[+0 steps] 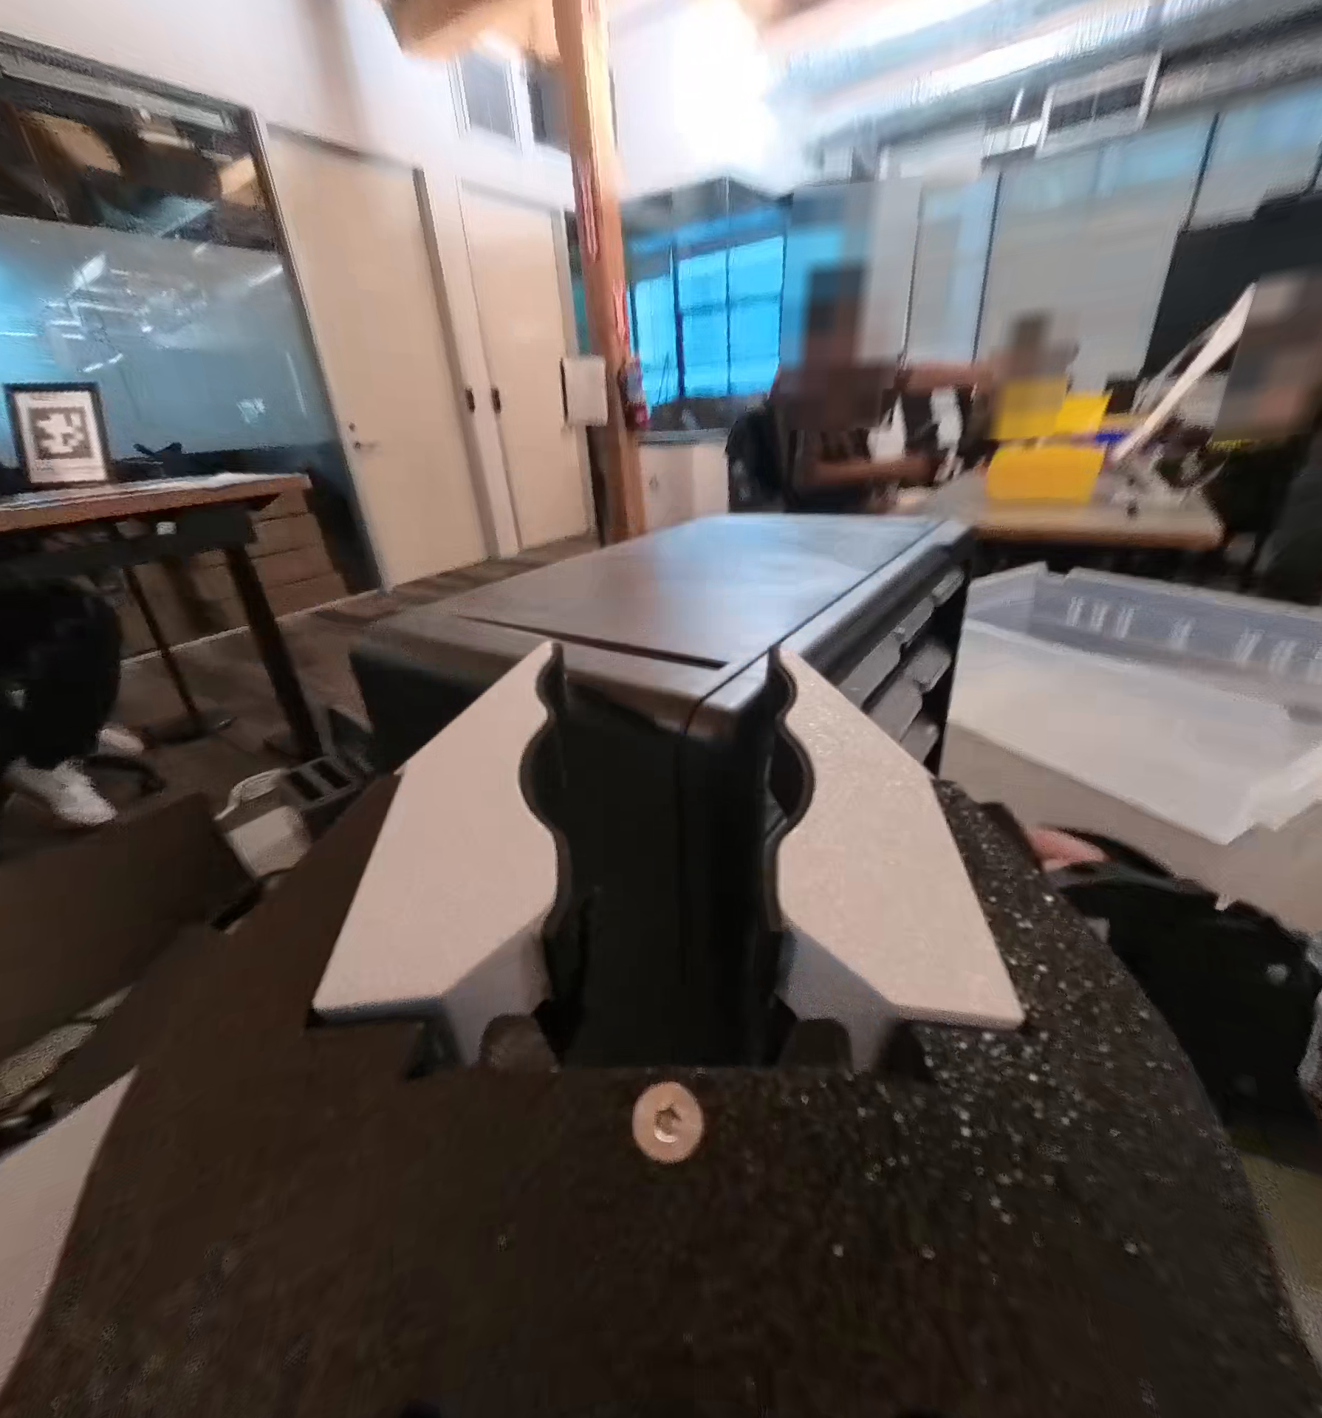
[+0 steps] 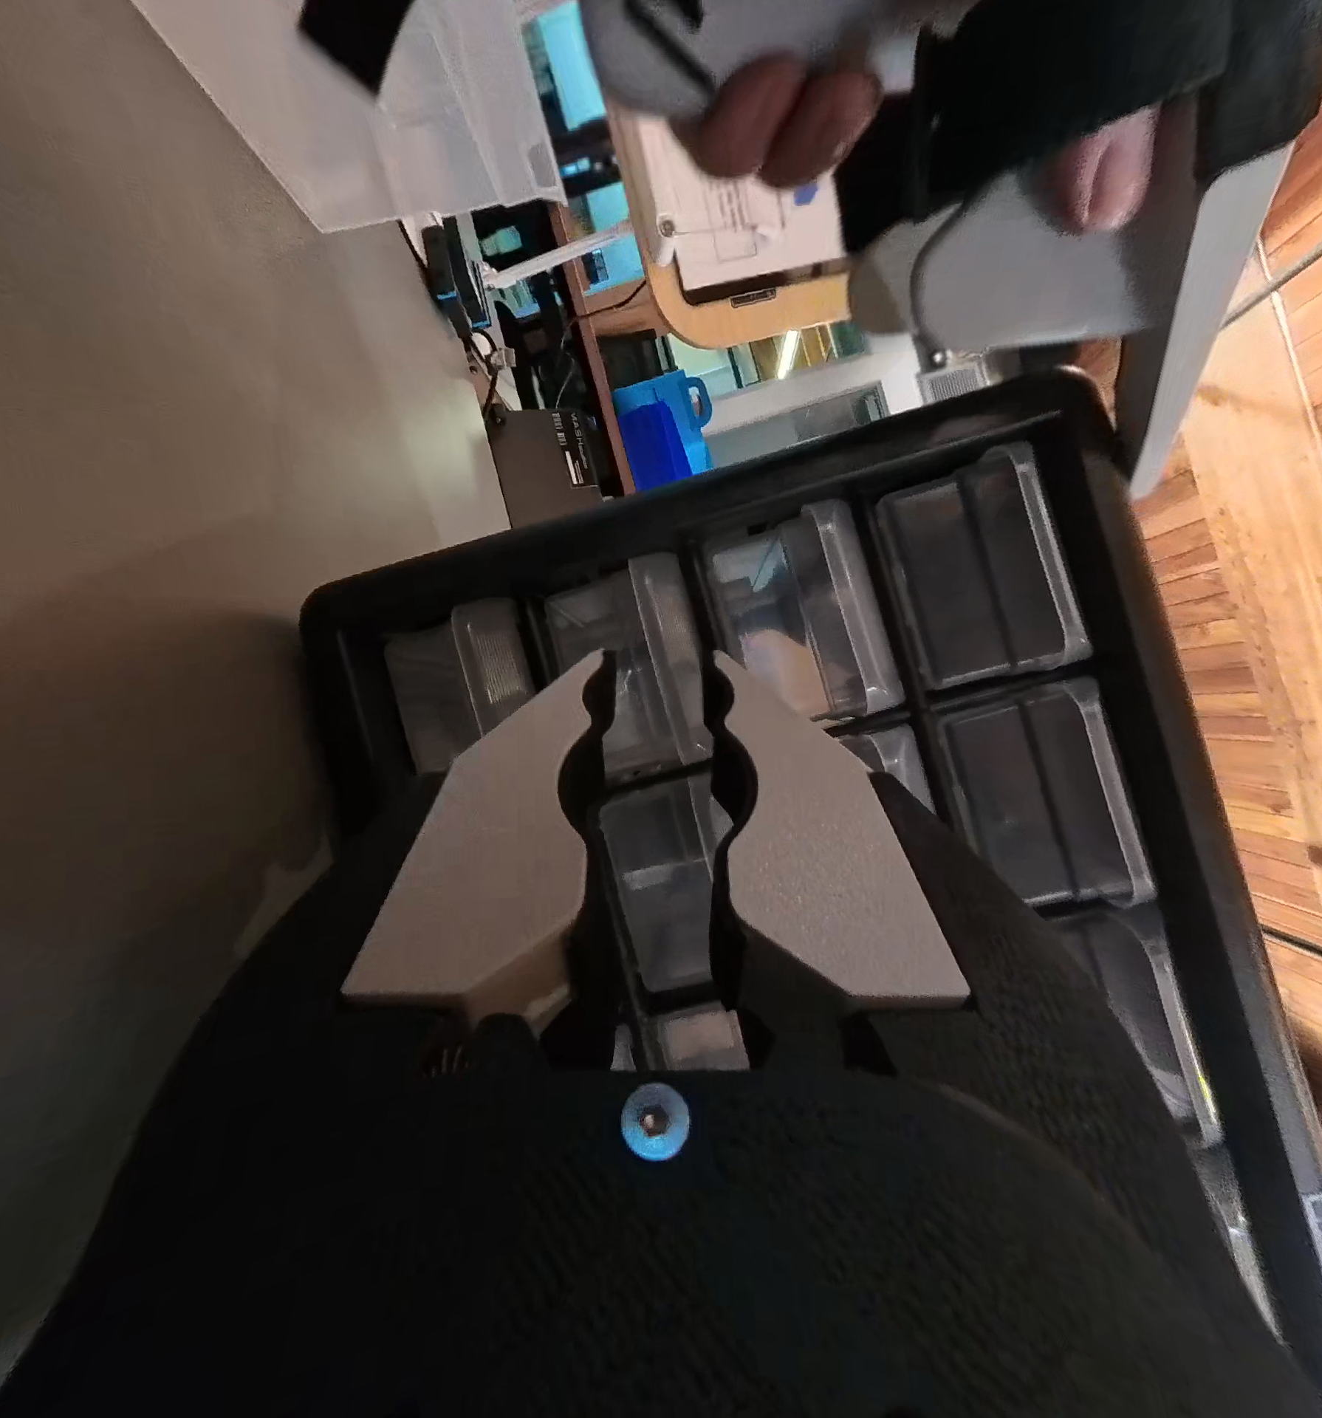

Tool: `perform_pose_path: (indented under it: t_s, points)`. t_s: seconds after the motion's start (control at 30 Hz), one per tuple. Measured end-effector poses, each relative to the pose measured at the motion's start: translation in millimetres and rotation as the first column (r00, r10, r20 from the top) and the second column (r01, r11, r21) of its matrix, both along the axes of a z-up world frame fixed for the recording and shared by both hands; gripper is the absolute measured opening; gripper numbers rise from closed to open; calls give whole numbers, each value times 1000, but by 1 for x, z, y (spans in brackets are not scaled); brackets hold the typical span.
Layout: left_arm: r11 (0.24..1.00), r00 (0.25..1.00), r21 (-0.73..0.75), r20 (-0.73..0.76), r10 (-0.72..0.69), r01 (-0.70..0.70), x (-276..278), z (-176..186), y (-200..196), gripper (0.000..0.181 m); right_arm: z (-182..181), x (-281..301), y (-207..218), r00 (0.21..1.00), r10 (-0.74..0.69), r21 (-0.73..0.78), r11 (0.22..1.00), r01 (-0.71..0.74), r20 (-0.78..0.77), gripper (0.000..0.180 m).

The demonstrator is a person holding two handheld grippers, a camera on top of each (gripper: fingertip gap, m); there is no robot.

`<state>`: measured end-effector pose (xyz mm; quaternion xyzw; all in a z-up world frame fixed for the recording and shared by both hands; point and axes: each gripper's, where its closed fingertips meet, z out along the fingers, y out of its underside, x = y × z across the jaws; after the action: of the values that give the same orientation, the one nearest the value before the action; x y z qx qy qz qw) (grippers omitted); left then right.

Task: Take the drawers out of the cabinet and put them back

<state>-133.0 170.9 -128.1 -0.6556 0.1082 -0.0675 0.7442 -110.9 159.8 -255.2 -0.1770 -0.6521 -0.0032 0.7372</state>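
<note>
The black cabinet (image 1: 719,583) stands close ahead in the left wrist view. My left gripper (image 1: 664,667) is closed over its near top corner, one finger on each side. In the right wrist view the cabinet's front (image 2: 1149,690) shows, turned sideways, with several clear drawers in its slots. My right gripper (image 2: 659,656) has its fingers on either side of the handle lip of one clear drawer (image 2: 654,690) in the end row and looks closed on it. That drawer sits in its slot. A hand holding the left gripper (image 2: 988,261) shows above the cabinet.
A large clear plastic bin (image 1: 1141,690) lies right of the cabinet on the beige table (image 2: 144,384). Beyond are a wooden desk (image 1: 144,499), a wooden post (image 1: 596,307) and people at a far table with a yellow box (image 1: 1041,468).
</note>
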Motion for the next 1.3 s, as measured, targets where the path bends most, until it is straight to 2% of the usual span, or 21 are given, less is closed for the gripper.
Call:
perform_pose_path:
  t_s: [0.07,0.23,0.47,0.7,0.77,0.87,0.93,1.0,1.07,1.3]
  points:
    - [998,995,-68,-96,-3,-4,0,1,-3,43,0,0,2,1000,-9,9,1000,9,3,22]
    - [984,983,-166,-163,-88,61,8,-8,-9,46,-1,-3,1,1000,-19,56,998,19,8,22]
    - [985,986,-132,-105,-128,114,10,-8,-9,46,4,-2,2,998,-64,130,989,65,-10,10]
    - [985,987,-125,-91,-135,123,10,-7,-9,45,3,3,-2,996,-92,181,979,90,5,7]
    - [985,987,-125,-93,-133,121,10,-7,-9,45,-1,8,-8,996,-90,188,979,83,30,0]
    - [985,987,-133,-105,-126,111,10,-7,-9,45,-13,17,-24,994,-68,192,980,49,89,0]
    - [986,985,-135,-128,-119,102,11,-7,-10,41,-11,23,-35,996,-56,198,979,40,76,0]
    - [986,982,-137,-144,-119,100,13,-7,-10,38,-3,25,-38,997,-64,187,981,56,37,20]
    - [986,983,-138,-145,-117,97,14,-7,-10,38,2,22,-29,995,-101,174,980,97,9,28]
    - [985,985,-138,-125,-120,102,13,-7,-8,39,6,-2,-3,982,-191,245,951,189,-16,28]
